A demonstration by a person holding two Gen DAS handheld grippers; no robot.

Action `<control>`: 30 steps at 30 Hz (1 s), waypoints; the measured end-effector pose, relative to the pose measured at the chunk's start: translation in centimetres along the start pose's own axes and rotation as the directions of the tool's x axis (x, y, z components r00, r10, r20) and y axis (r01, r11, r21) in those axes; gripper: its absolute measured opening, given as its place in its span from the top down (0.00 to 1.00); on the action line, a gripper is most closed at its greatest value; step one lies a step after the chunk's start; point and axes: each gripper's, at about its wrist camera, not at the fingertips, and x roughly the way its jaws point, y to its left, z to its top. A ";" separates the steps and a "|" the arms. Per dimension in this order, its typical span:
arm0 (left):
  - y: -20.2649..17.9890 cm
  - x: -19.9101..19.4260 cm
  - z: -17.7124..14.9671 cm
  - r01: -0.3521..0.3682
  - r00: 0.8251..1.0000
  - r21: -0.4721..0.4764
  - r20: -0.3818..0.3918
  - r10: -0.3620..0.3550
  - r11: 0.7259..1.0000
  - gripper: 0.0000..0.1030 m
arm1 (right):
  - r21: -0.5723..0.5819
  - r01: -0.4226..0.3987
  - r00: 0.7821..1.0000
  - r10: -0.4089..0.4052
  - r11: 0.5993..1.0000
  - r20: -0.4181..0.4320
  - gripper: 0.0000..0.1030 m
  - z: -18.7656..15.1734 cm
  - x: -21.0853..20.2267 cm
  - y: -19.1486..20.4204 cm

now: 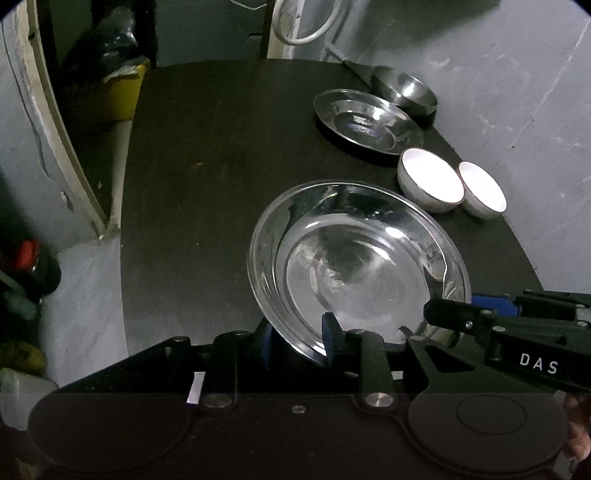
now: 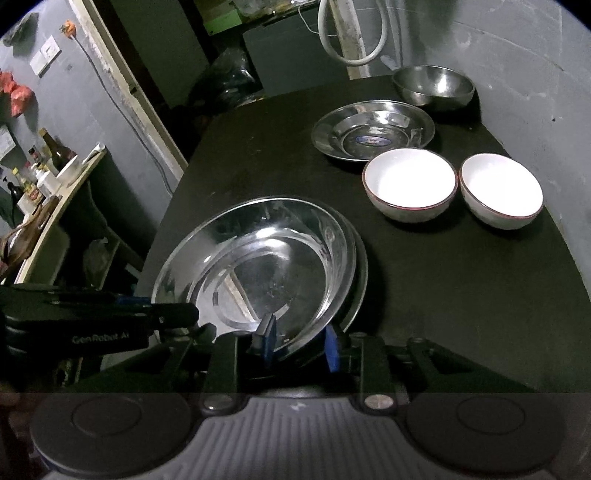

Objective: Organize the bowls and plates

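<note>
A large shiny steel plate [image 1: 354, 266] is held tilted above the black table [image 1: 207, 192]; it also shows in the right wrist view [image 2: 258, 262]. My left gripper [image 1: 299, 343] is shut on its near rim. My right gripper [image 2: 299, 343] is shut on the rim too, from the other side. In the left wrist view the right gripper [image 1: 491, 332] reaches in from the right. Farther back stand a smaller steel plate [image 2: 373, 129], a steel bowl [image 2: 434, 86] and two white bowls [image 2: 410, 182] [image 2: 500, 188].
A grey wall [image 2: 535, 74] runs along the table's right side and back. A white hose loop [image 2: 351, 33] hangs behind the table. A shelf with bottles [image 2: 44, 173] stands at the left. A yellow bin [image 1: 122, 92] sits beyond the table's far left corner.
</note>
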 end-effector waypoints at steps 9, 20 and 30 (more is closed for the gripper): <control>0.0 0.2 0.1 -0.002 1.000 -0.004 -0.012 0.002 1.000 0.69 | -0.008 0.010 1.000 -0.010 1.000 0.000 0.69 0.1 0.0 -0.1; -0.4 -0.3 0.5 -0.062 0.998 0.013 0.027 0.062 0.998 0.28 | 0.024 0.034 0.999 -0.034 0.999 0.017 0.38 0.4 -0.2 -1.3; 0.5 -0.8 2.4 -0.159 0.978 -0.069 0.127 0.167 0.985 0.02 | 0.101 0.000 0.992 -0.013 0.995 0.125 0.00 0.8 -1.4 -3.8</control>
